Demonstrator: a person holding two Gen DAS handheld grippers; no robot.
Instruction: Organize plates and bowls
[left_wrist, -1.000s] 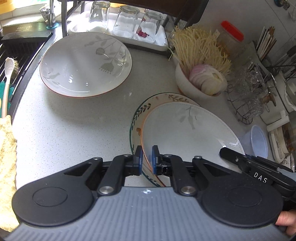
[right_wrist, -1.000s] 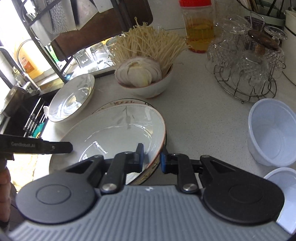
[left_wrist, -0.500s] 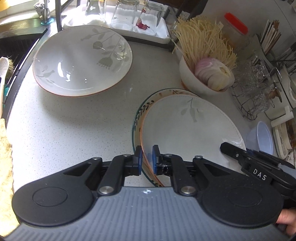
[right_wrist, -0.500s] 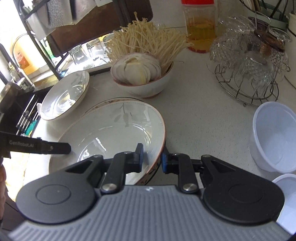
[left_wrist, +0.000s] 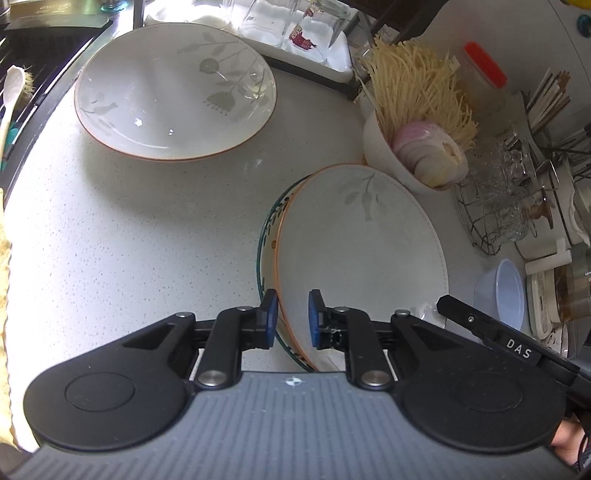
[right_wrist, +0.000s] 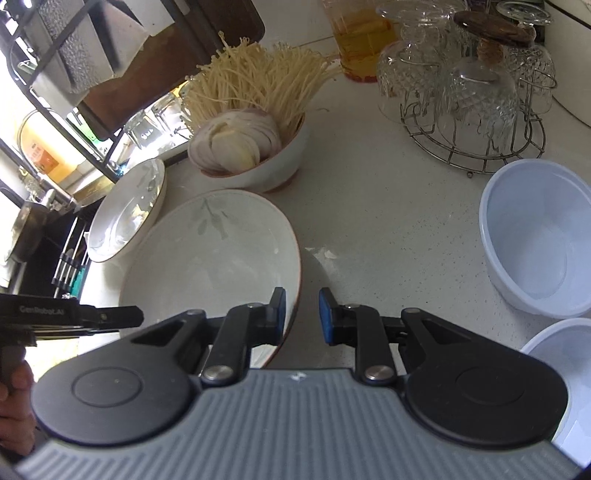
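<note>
A white plate (left_wrist: 362, 251) with an orange rim and grey leaf print lies on a green-rimmed plate (left_wrist: 264, 258), which shows only as a sliver on the left. My left gripper (left_wrist: 291, 317) straddles both near rims. Its jaws are opening, and the pads stand clear of the rims. In the right wrist view the white plate (right_wrist: 207, 266) hides the lower one. My right gripper (right_wrist: 301, 314) is shut on its right rim, one pad inside and one on the shadowed outer wall. A larger white leaf-print plate (left_wrist: 173, 92) sits apart at the back left.
A bowl of sliced onion and enoki mushrooms (right_wrist: 280, 162) stands just behind the stack. A wire rack of glasses (right_wrist: 472, 85) and two pale plastic bowls (right_wrist: 535, 236) crowd the right. A tray of glasses (left_wrist: 295, 33) and the sink (left_wrist: 37, 48) lie at the back left.
The left jaws have spread off the plate rim. The white plate has sunk and shifted over the green-rimmed plate, whose rim no longer shows in the right wrist view.
</note>
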